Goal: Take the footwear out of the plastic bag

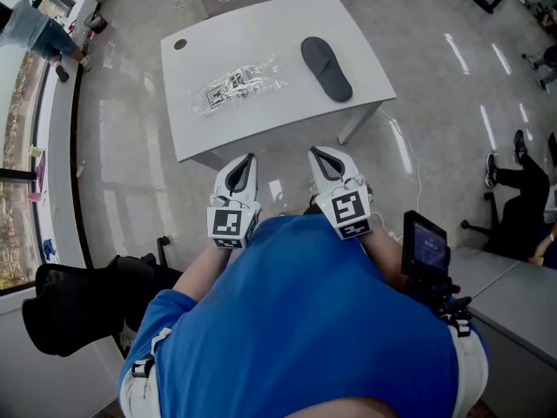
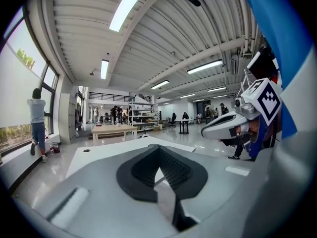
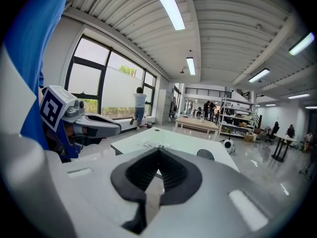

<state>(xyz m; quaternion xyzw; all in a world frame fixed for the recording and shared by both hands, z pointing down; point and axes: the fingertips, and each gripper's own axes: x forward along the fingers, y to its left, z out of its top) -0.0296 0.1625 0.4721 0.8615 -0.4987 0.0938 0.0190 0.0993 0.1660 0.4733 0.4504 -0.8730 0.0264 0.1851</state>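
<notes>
A dark grey slipper (image 1: 326,68) lies bare on the right part of the white table (image 1: 261,124). To its left a crumpled clear plastic bag (image 1: 239,85) with black print lies flat. Both grippers hang side by side short of the table's near edge, close to the person's chest, touching nothing. My left gripper (image 1: 250,158) is shut and empty; its jaws (image 2: 159,150) meet in its own view. My right gripper (image 1: 315,151) is likewise shut and empty, its tips (image 3: 158,152) closed. In the right gripper view the bag (image 3: 153,144) and the slipper (image 3: 205,154) show beyond the jaws.
A black chair (image 1: 78,307) stands on the floor at lower left. A small screen on a mount (image 1: 425,246) and a grey desk (image 1: 513,294) are at right. A seated person's legs (image 1: 522,181) are at far right; another person (image 1: 35,29) stands by the window.
</notes>
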